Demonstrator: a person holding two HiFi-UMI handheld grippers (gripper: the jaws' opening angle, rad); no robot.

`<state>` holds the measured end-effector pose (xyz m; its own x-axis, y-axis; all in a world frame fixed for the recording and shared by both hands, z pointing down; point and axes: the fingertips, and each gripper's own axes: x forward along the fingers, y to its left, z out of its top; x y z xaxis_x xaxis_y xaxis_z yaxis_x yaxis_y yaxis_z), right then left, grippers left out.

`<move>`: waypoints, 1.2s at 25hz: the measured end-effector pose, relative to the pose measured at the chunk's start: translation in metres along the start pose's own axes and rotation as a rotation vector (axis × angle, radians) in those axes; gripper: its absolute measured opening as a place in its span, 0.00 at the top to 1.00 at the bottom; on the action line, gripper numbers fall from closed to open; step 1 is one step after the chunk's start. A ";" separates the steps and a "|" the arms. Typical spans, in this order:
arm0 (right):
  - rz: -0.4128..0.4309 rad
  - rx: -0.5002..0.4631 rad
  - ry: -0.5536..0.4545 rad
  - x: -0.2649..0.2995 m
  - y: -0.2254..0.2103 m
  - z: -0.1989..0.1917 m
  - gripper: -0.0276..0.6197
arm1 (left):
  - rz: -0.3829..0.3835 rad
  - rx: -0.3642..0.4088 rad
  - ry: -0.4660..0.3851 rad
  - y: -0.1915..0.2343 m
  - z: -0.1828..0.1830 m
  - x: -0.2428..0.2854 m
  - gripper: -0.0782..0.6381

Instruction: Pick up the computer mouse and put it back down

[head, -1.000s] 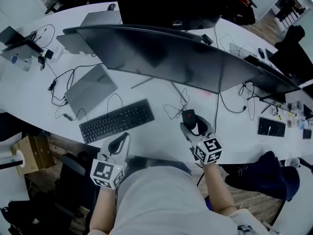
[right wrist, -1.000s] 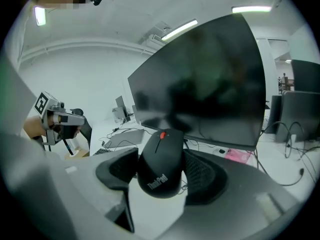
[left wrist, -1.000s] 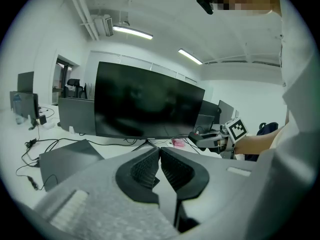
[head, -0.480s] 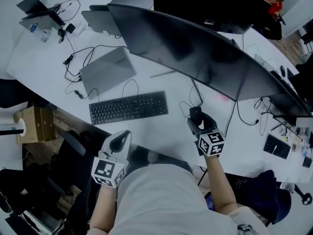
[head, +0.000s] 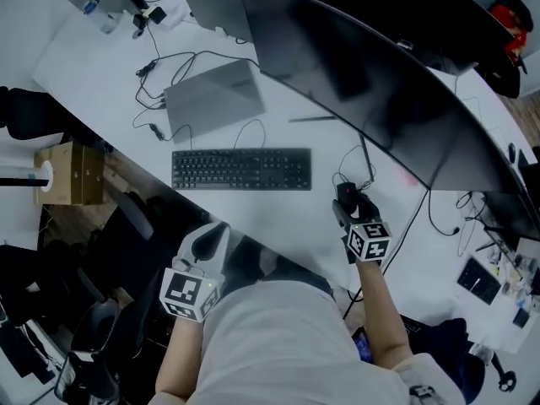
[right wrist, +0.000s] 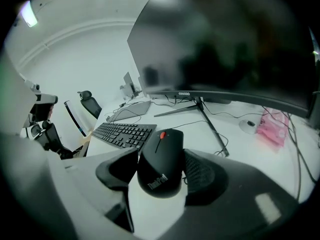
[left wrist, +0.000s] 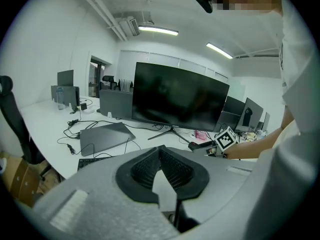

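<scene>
Where the wide, curved black monitor (head: 380,83) overhangs the white desk (head: 101,66), the flat black keyboard (head: 241,169) lies near the desk's front edge, with bare surface to its right. Right of the keyboard, the right gripper (head: 348,204) straddles the black computer mouse with a red wheel (right wrist: 161,161). Its jaws stand apart and the mouse lies on the desk, as only the right gripper view shows. Below the keyboard, off the desk edge, the left gripper (head: 213,236) has its jaw tips together, shown only in its own view.
</scene>
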<state>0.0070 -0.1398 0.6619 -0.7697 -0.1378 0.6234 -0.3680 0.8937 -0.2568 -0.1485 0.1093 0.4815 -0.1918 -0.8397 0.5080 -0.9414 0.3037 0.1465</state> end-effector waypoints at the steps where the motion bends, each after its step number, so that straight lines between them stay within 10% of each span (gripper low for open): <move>1: 0.002 -0.003 0.009 0.004 -0.001 -0.002 0.52 | 0.011 -0.006 0.002 0.002 -0.002 -0.002 0.87; 30: -0.011 -0.031 0.152 0.053 -0.012 -0.042 0.52 | 0.109 -0.083 0.011 0.009 -0.026 -0.024 0.87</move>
<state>-0.0075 -0.1396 0.7291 -0.6774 -0.0834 0.7309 -0.3573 0.9058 -0.2278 -0.1447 0.1443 0.4928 -0.2887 -0.7948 0.5338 -0.8889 0.4296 0.1589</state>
